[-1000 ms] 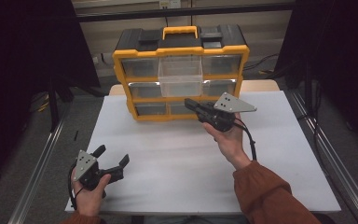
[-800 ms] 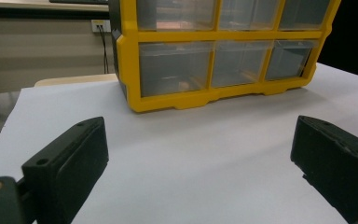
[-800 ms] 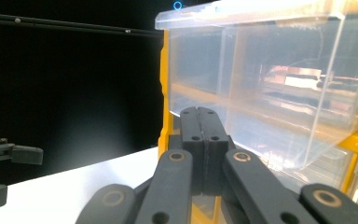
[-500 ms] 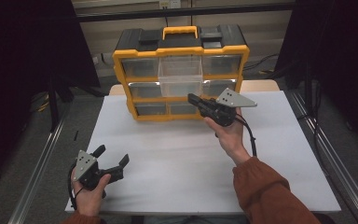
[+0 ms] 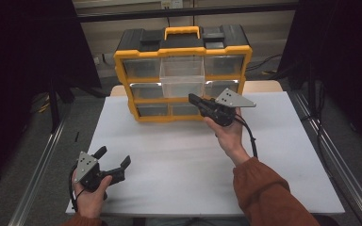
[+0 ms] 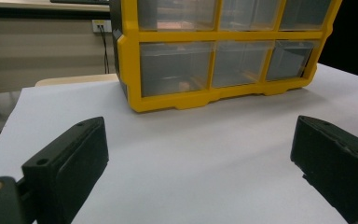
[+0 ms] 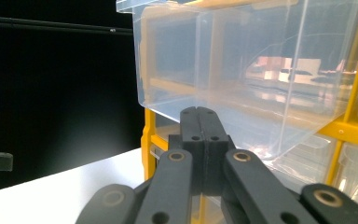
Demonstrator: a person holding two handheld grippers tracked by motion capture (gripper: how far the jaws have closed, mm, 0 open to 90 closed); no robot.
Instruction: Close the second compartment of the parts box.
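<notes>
High view: the yellow-and-black plastic drawer organiser (image 5: 183,75) stands at the far middle of the white table (image 5: 283,155). Its clear plastic middle drawer (image 5: 182,76) is pulled partly out toward the near side. Over the last second the right gripper (image 5: 194,99) has been carried leftward and farther in, from a spot right of the cabinet's front to a position just below the drawer's protruding front, its tips pointing left and slightly away. This is judged to be an approach for pushing the drawer home or for taking hold of its front; contact cannot be confirmed. The drawer's long axis runs near to far, its open front end pointing toward the person. The left gripper (image 5: 114,158) is seen unchanged near the table's near-left corner, held low in the left hand (image 5: 90,190), jaws spread wide and nothing between them.

Left gripper view: the two black jaws are shown far apart over bare table, with the organiser's lower row of drawers farther off and slightly right.

Right gripper view: the jaws are pressed together with nothing held. Their tips lie immediately below the clear drawer's (image 7: 256,79) bottom front edge, which overhangs the yellow frame (image 7: 354,130). The drawer appears empty.
</notes>
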